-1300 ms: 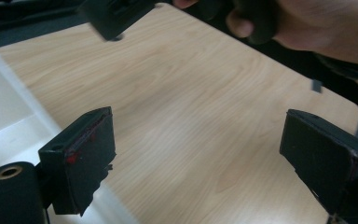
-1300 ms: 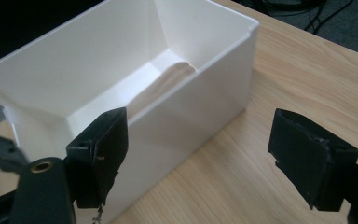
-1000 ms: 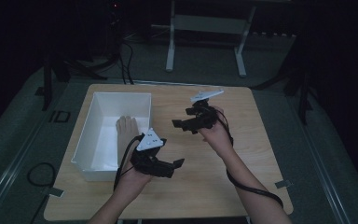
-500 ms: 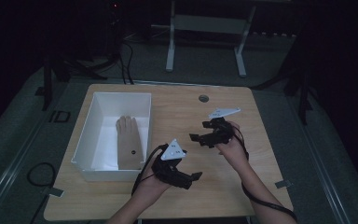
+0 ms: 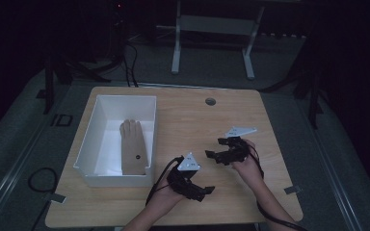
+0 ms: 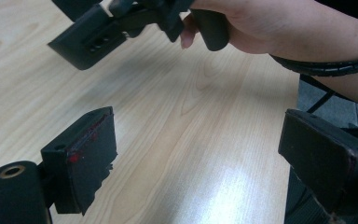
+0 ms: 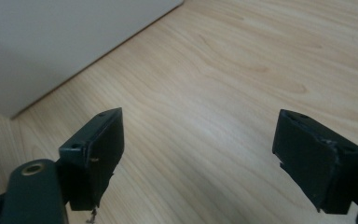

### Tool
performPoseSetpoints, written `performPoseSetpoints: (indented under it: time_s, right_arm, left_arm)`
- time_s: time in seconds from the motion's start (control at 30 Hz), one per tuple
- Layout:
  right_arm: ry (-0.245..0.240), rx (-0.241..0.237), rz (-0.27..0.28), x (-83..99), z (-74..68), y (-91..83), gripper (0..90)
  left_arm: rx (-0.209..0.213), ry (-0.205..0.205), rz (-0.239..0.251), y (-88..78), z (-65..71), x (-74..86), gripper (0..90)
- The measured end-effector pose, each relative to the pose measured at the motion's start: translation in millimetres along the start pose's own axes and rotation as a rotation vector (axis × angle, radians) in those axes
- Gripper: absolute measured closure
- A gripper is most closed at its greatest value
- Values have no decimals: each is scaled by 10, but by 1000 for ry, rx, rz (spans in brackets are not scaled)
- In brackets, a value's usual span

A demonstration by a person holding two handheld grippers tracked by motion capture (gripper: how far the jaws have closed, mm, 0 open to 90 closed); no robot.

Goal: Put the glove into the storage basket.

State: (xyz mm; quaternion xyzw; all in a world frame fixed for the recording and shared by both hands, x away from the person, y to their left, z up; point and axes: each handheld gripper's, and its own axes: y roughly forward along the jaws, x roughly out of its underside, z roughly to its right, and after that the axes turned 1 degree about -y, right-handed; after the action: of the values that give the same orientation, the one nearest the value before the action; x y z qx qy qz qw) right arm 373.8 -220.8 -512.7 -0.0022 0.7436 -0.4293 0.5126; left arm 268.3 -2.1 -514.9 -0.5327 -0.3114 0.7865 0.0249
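High view. Wooden table (image 5: 188, 120), pale grain, rounded corners. White bin (image 5: 92, 144) on the table's left half, long side running away from the person. Tan glove (image 5: 133, 147) lying flat inside the bin, fingers pointing to the bin's far wall, a small dark dot near its cuff. Left gripper (image 5: 203, 192) held low over the table, right of the bin's near corner, well apart from the glove, jaws spread with nothing between. Right gripper (image 5: 214, 154) farther right of the bin, beyond the left one, jaws pointing toward the bin, spread and empty. Small round grommet (image 5: 210, 101) in the table, right of the bin's far end.

Left gripper view. Left gripper (image 6: 205, 163) with two black pads set wide apart, red marks on the left-hand pad, bare table between. Right gripper (image 6: 86, 39) and the hand (image 6: 256, 23) holding it at the top.

Right gripper view. Right gripper (image 7: 200, 156) with jaws wide apart over bare wood, nothing pinched. White bin (image 7: 65, 42) wall at upper left, standing on the table.
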Motion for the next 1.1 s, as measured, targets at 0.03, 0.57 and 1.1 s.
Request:
performPoseSetpoints:
  time_s: [0.03,0.57,1.1]
  right_arm:
    - [1,3,-2,33,8,-2,155]
    - [-5,134,30,501,133,-140,126]
    - [17,142,79,814,219,-314,124]
  left_arm:
    - [3,-5,2,25,-3,16,117]
    - [34,-4,-24,312,-9,209,117]
    - [25,18,-12,437,19,382,117]
